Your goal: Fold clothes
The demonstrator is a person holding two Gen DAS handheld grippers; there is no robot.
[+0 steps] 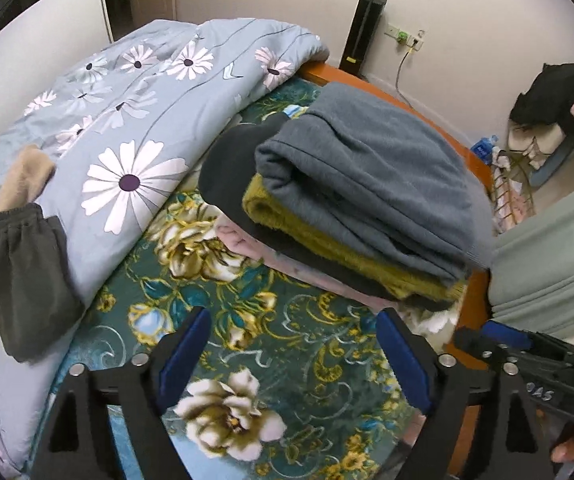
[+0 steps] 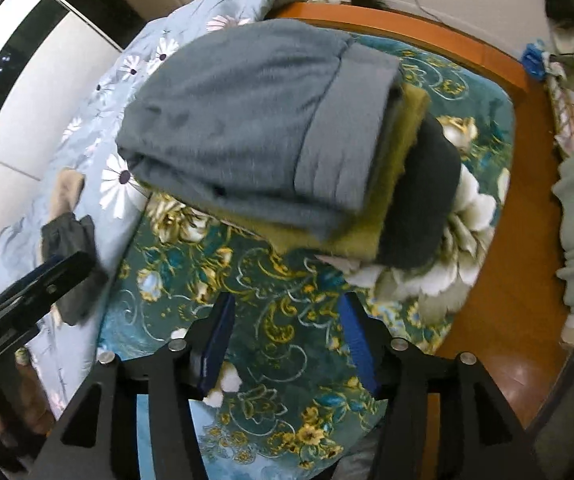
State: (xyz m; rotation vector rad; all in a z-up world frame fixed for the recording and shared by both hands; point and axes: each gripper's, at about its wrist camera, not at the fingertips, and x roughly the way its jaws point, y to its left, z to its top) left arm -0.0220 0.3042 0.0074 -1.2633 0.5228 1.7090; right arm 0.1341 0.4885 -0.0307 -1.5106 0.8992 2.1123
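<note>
A stack of folded clothes lies on the green floral bedspread [image 1: 271, 340]. A grey-blue sweatshirt [image 1: 371, 176] is on top, over a mustard garment [image 1: 327, 236], a black one [image 1: 227, 172] and a pink one [image 1: 247, 244]. The same stack shows in the right wrist view, with the grey-blue sweatshirt [image 2: 247, 120] on top. My left gripper [image 1: 293, 320] is open and empty just in front of the stack. My right gripper [image 2: 289, 304] is open and empty above the bedspread [image 2: 287, 380], short of the stack. Dark pants [image 1: 27, 276] and a beige garment [image 1: 23, 176] lie on the quilt at left.
A blue daisy quilt [image 1: 135, 120] is bunched along the left of the bed. The orange wooden bed frame [image 2: 487, 208] runs along the right. A pale green fabric [image 1: 547, 264] hangs at far right. Clutter and a black tower [image 1: 363, 32] stand by the wall.
</note>
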